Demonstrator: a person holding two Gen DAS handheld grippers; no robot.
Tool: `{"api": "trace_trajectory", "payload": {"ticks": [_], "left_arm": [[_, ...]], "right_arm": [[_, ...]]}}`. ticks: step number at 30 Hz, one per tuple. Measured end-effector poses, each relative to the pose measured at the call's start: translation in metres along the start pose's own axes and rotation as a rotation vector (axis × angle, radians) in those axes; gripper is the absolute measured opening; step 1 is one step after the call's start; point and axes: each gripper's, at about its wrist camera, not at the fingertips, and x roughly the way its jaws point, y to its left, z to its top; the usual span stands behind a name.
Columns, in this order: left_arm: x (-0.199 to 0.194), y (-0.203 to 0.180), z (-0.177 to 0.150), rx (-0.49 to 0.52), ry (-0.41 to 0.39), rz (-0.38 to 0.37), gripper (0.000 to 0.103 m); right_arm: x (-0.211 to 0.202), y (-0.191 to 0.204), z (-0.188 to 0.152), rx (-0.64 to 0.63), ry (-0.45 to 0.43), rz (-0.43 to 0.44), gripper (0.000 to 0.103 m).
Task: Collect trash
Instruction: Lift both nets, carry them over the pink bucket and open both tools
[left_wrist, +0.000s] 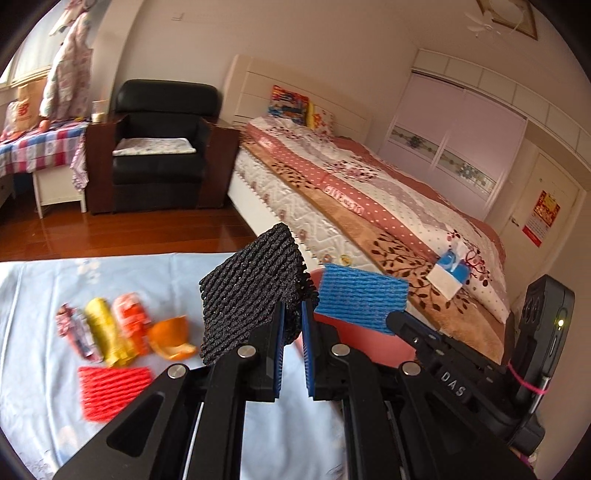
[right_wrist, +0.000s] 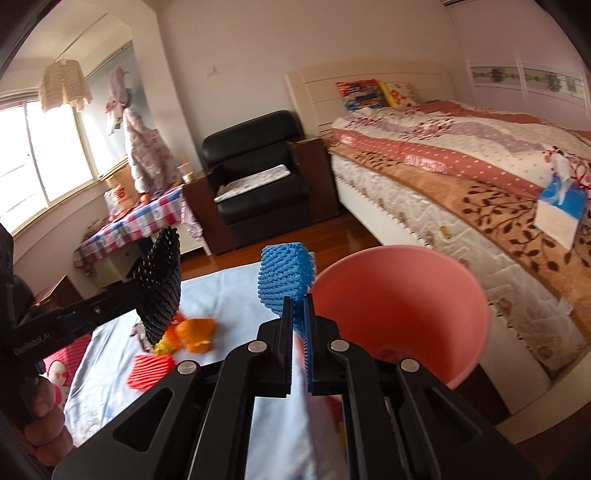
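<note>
My left gripper (left_wrist: 293, 321) is shut on a black foam net (left_wrist: 251, 291) and holds it above the light blue cloth (left_wrist: 44, 369). It also shows in the right wrist view (right_wrist: 160, 291). My right gripper (right_wrist: 298, 317) is shut on a blue foam net (right_wrist: 286, 282), held up beside the rim of the pink bin (right_wrist: 402, 314). The blue net (left_wrist: 360, 299) and bin (left_wrist: 365, 341) also show in the left wrist view. On the cloth lie a red foam net (left_wrist: 112, 391), orange peel (left_wrist: 171, 338), a yellow wrapper (left_wrist: 107, 334), an orange wrapper (left_wrist: 133, 319) and a pink wrapper (left_wrist: 75, 328).
A bed (left_wrist: 369, 192) with a tissue box (left_wrist: 452, 273) runs along the right. A black armchair (left_wrist: 159, 147) and a checked table (left_wrist: 40, 144) stand across the wooden floor (left_wrist: 110, 232).
</note>
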Motion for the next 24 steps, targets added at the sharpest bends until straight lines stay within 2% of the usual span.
{"api": "trace_trajectory", "payload": {"ticks": [8, 14, 24], "left_arm": [[0.041, -0.039, 0.012, 0.054, 0.021, -0.044, 0.008], [0.072, -0.058, 0.007, 0.061, 0.065, -0.075, 0.008], [0.117, -0.066, -0.012, 0.075, 0.170, -0.094, 0.008]], "right_arm": [[0.005, -0.040, 0.004, 0.035, 0.001, -0.056, 0.005], [0.010, -0.064, 0.000, 0.063, 0.024, -0.101, 0.005], [0.027, -0.086, -0.010, 0.103, 0.087, -0.129, 0.006]]}}
